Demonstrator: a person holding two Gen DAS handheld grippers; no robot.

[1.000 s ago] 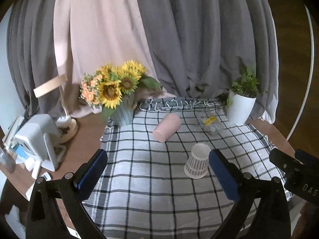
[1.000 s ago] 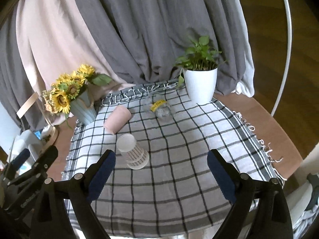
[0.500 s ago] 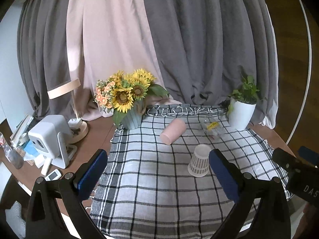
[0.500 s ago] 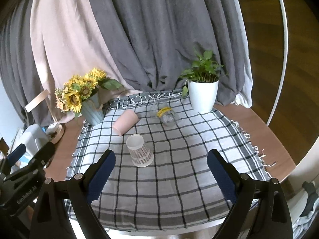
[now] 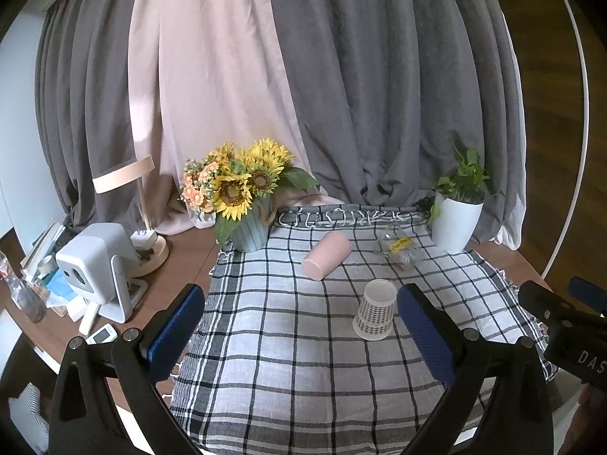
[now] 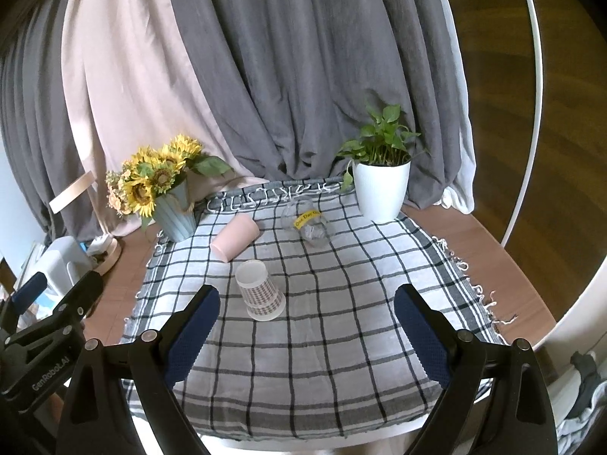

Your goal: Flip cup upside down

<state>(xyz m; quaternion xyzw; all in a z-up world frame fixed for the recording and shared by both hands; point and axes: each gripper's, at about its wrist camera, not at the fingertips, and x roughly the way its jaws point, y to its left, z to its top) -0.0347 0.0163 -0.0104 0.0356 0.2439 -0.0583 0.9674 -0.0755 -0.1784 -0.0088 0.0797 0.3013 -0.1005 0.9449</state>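
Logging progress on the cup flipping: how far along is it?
One flip looks done: the paper cup stands mouth-down on the cloth. Nothing is in hand: left tongs and right tongs are open, short of it. The pink cup and clear cup lie on their sides.

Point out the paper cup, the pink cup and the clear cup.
paper cup (image 6: 261, 295), right wrist view, on its checked side wall.
pink cup (image 6: 236, 240), right wrist view, on its side.
clear cup (image 5: 397, 249), left wrist view, near its yellow label.
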